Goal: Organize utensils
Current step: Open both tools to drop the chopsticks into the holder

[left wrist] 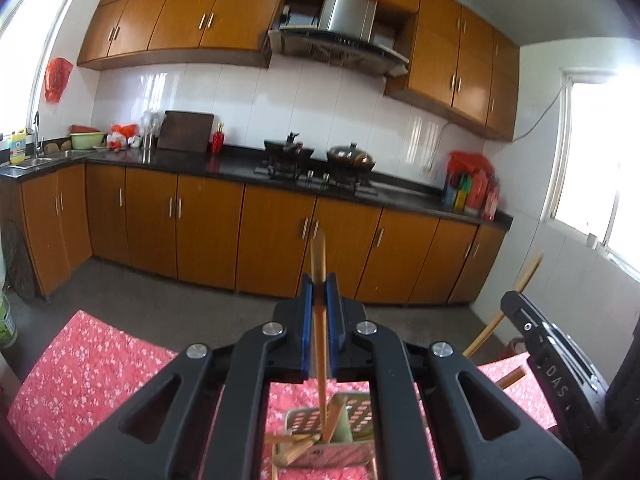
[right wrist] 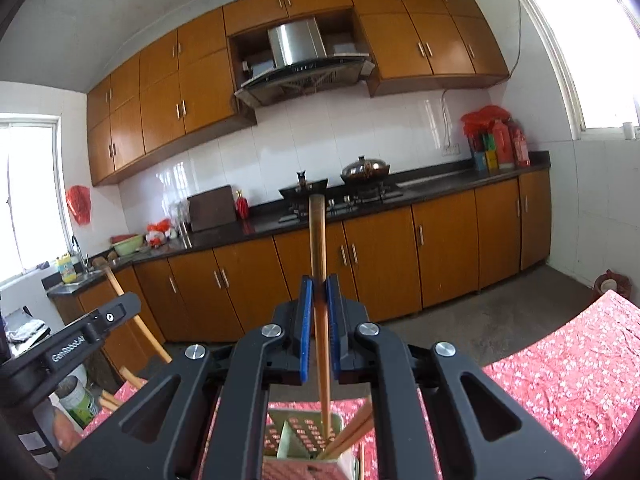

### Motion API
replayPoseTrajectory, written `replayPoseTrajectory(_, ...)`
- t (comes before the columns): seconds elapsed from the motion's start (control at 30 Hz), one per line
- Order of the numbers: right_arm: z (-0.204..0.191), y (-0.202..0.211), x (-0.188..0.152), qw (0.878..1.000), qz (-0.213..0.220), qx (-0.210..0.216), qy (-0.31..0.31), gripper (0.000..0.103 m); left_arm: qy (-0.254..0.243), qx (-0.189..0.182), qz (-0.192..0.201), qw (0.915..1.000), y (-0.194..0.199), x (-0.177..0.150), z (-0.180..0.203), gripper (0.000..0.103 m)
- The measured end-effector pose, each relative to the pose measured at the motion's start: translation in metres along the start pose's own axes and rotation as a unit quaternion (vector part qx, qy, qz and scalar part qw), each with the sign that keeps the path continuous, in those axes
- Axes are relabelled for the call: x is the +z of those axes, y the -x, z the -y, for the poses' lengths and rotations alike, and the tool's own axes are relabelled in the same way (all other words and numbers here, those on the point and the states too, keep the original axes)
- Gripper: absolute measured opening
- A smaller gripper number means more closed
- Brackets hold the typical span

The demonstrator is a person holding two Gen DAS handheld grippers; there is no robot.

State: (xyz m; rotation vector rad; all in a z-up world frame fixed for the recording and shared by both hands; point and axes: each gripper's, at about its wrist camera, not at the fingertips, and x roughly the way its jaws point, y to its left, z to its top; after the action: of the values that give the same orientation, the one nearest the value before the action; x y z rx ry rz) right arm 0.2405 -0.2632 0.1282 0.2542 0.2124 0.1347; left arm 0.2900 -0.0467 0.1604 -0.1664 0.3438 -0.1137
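Wooden chopsticks are being pinched: your left gripper (left wrist: 319, 296) is clamping one chopstick (left wrist: 318, 256), your right gripper (right wrist: 319, 300) another chopstick (right wrist: 318, 240). Both are hanging over the holder (right wrist: 308, 436) at 6 o'clock. Risk: tilted sticks may be catching its slotted wall, tipping it.

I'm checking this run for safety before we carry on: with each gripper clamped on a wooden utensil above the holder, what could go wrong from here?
1. The left gripper pinches its wooden stick between narrow blue pads; it could pivot or slip while lowered.
2. The perforated utensil holder already holds slanted sticks; the incoming end may jam against them or catch the rim and tip the holder.
3. The right gripper, holding its own stick, works close beside the left; the long handles could collide.
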Motion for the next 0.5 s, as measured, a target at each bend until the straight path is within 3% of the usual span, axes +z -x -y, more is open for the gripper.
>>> replayPoseTrajectory(0.03,0.002,0.002,0.000,1.000,-0.003,0.000,-0.002,0.019,-0.001,0.004,-0.001,1.0000,0.001,0.000,-0.001,0.008)
replayPoseTrajectory(0.07,0.002,0.004,0.001,1.000,-0.004,0.000,-0.005,0.035,-0.001,0.006,-0.003,1.0000,0.001,0.000,-0.003,0.010)
replayPoseTrajectory(0.13,0.004,0.012,0.005,1.000,0.003,-0.006,-0.010,0.045,-0.001,0.011,-0.003,0.9999,0.005,0.000,-0.006,0.011)
replayPoseTrajectory(0.33,0.015,0.041,0.012,1.000,0.000,-0.026,-0.016,0.045,0.002,0.032,-0.003,0.9995,0.033,0.000,-0.021,0.018)
replayPoseTrajectory(0.5,0.038,0.067,-0.008,0.998,-0.029,-0.044,-0.037,0.045,0.010,0.045,-0.021,0.9987,0.064,-0.023,-0.046,0.022)
